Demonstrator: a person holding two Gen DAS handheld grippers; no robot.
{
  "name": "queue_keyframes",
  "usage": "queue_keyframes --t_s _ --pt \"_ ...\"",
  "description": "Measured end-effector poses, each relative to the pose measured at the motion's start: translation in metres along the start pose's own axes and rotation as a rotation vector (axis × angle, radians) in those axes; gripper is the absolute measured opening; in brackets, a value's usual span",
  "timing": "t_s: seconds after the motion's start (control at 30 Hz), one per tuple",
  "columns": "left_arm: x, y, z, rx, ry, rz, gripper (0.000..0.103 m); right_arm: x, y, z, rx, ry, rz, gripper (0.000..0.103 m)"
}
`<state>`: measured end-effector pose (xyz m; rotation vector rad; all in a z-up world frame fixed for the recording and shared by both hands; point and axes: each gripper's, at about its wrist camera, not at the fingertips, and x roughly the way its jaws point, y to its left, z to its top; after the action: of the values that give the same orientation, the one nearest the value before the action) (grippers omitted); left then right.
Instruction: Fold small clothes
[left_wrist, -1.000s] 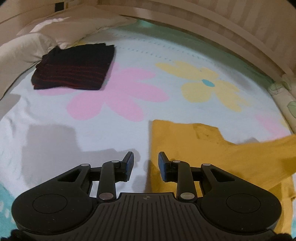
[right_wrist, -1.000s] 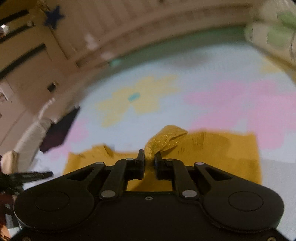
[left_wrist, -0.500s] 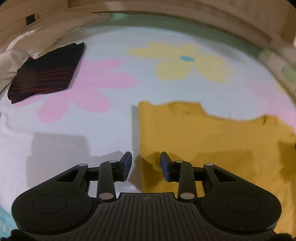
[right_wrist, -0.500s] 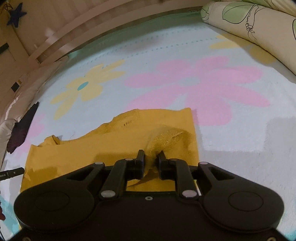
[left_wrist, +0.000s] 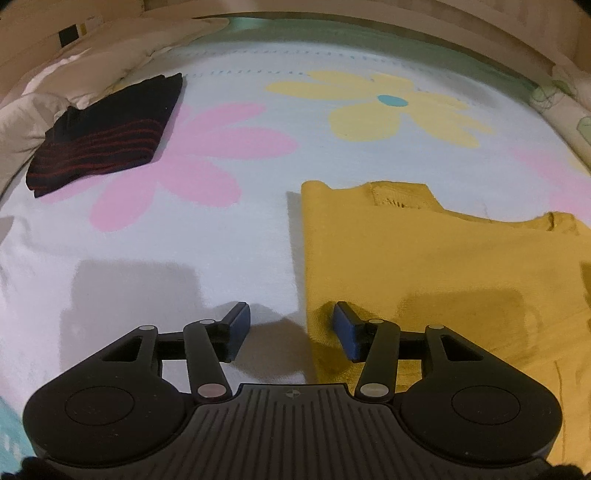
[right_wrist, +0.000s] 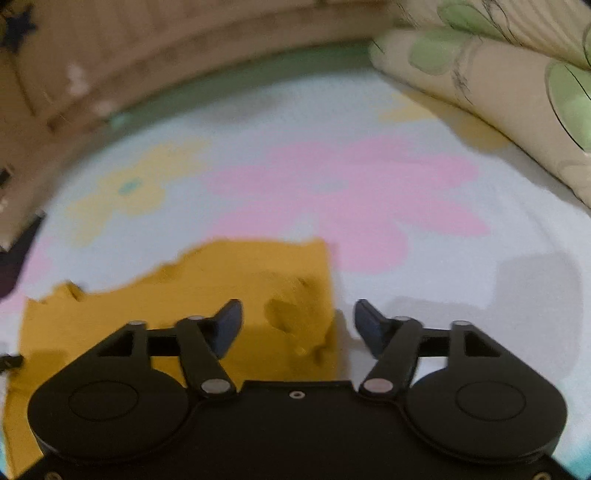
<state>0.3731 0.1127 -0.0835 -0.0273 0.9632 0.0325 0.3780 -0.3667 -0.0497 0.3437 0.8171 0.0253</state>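
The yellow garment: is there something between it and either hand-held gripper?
Nothing visible. The left hand-held gripper and right hand-held gripper each straddle an edge of the yellow garment, jaws opening, pads not pressing. The folded dark garment lies well aside.

1. Left wrist cam: rides behind the left gripper (left_wrist: 291, 330), angled down, close over the flower-print sheet (left_wrist: 221, 236); sharp.
2. Right wrist cam: same mounting behind the right gripper (right_wrist: 298, 328), angled down, close; blurred.
3. Shared: flat mustard-yellow knit garment (left_wrist: 424, 258) (right_wrist: 236, 284), seen from opp. ends; yellow flower print (left_wrist: 388, 107) (right_wrist: 133, 192).
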Motion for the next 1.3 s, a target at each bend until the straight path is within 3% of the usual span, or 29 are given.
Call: queue_keyframes --t_s 0.2,0.23,0.3,0.4,0.47,0.5,0.57,0.6,0.67,0.77,0.87,1.17,1.3 --pt "0.001 0.001 0.0 -0.009 -0.003 -0.013 0.049 0.022 0.005 0.001 -0.01 0.031 0.012 0.073" --pt "0.001 0.002 0.0 -0.009 -0.003 -0.012 0.049 0.024 0.009 0.001 -0.029 0.035 0.013 0.067" --pt "0.001 0.002 0.0 -0.011 -0.004 -0.013 0.05 0.018 0.018 -0.003 -0.117 -0.009 0.039 0.014" --pt "0.001 0.002 0.0 -0.011 -0.005 -0.013 0.05 0.005 0.034 -0.006 -0.269 -0.102 0.061 0.016" --pt "0.001 0.002 0.0 -0.012 -0.006 -0.011 0.051 0.013 0.029 -0.006 -0.25 -0.056 -0.004 0.017" --pt "0.001 0.002 0.0 -0.012 -0.007 -0.01 0.051 0.02 0.024 -0.006 -0.22 -0.014 -0.059 0.018" --pt "0.001 0.001 -0.001 -0.008 -0.009 -0.01 0.051 0.026 0.008 -0.01 -0.144 0.015 -0.113 0.047" --pt "0.001 0.002 -0.001 -0.007 -0.011 -0.011 0.052 0.023 0.002 -0.01 -0.12 0.002 -0.112 0.054" --pt "0.001 0.002 -0.002 -0.006 -0.013 -0.011 0.057 0.022 -0.008 -0.008 -0.075 0.042 -0.123 0.086" --pt "0.002 0.002 -0.001 -0.005 -0.008 0.001 0.067 0.016 -0.021 -0.009 0.006 0.049 -0.11 0.088" --pt "0.003 0.004 -0.001 -0.011 0.006 0.005 0.08 0.011 -0.023 -0.009 0.047 0.075 -0.118 0.1" --pt "-0.022 0.014 -0.017 -0.051 0.08 -0.033 0.082 -0.018 -0.016 -0.003 0.072 0.127 -0.047 0.103" --pt "-0.046 0.009 -0.029 -0.015 0.085 -0.035 0.082 -0.043 -0.007 -0.013 0.086 0.127 -0.013 0.103"
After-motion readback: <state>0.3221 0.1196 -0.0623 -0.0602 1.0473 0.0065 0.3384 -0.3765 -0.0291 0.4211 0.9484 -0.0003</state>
